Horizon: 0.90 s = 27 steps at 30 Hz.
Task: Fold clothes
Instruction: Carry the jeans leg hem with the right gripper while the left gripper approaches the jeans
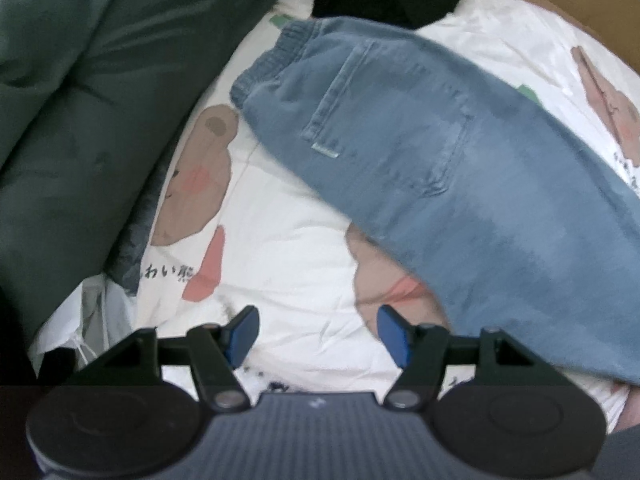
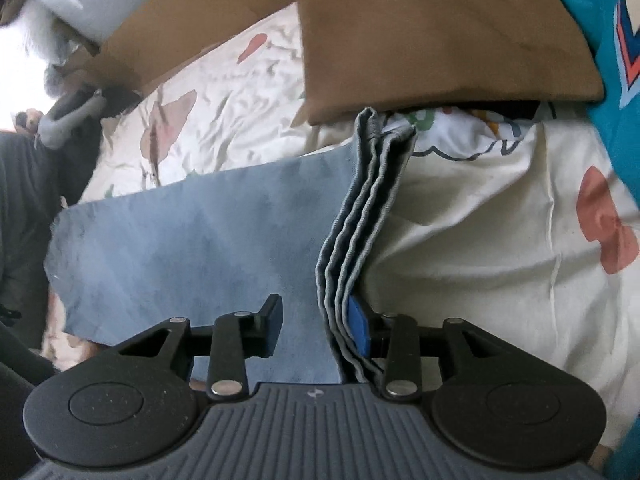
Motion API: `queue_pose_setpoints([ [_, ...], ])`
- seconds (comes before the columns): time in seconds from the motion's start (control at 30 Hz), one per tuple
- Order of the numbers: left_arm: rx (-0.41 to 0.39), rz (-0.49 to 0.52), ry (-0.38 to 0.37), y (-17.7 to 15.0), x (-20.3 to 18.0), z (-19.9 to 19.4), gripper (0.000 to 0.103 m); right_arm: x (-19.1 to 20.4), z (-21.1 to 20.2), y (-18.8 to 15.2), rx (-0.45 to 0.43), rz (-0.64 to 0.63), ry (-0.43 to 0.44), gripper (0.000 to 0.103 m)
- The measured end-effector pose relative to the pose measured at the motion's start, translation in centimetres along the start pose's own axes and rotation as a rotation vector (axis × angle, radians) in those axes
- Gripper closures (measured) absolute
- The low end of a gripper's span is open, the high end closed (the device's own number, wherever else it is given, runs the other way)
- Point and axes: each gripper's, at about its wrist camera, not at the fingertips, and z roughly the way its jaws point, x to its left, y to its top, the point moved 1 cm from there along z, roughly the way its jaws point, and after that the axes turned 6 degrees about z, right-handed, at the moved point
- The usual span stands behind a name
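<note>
Ribbed grey claw point(image 2: 318, 332) open; soft blue denim jeans point(image 2: 192, 240), layered hem.

Spread on the bedsheet point(image 1: 288, 248) from upper centre to lower right of the left wrist frame: jeans point(image 1: 460, 168), with a quilt point(image 1: 80, 100) at upper left; in the right wrist frame, folded jeans hems point(image 2: 360, 240) at centre, a cardboard flap point(image 2: 440, 40) behind above.
</note>
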Motion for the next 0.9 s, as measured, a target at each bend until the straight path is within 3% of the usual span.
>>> queue_pose_setpoints([
  [0.23, 0.021, -0.033, 0.019, -0.6, 2.1, 0.9, 0.035, 1.9, 1.0, -0.4, -0.008, -0.073, -0.065, 0.064],
  [0.37, 0.022, -0.041, 0.012, -1.0, 2.6, 0.9, 0.035, 0.6, 2.3, 0.7, -0.002, -0.057, -0.108, 0.064],
  [0.5, 0.03, -0.045, 0.013, -1.5, 2.8, 1.1, 0.035, -1.0, 3.8, 1.7, 0.026, -0.024, -0.081, 0.064],
  [0.7, 0.04, -0.044, 0.019, -2.1, 2.9, 1.3, 0.035, -3.4, 5.1, 1.8, 0.046, 0.024, -0.147, 0.063],
  [0.9, 0.05, -0.027, 0.026, -2.0, 2.3, 1.5, 0.035, -4.7, 4.2, 1.7, -0.029, 0.097, -0.005, 0.063],
])
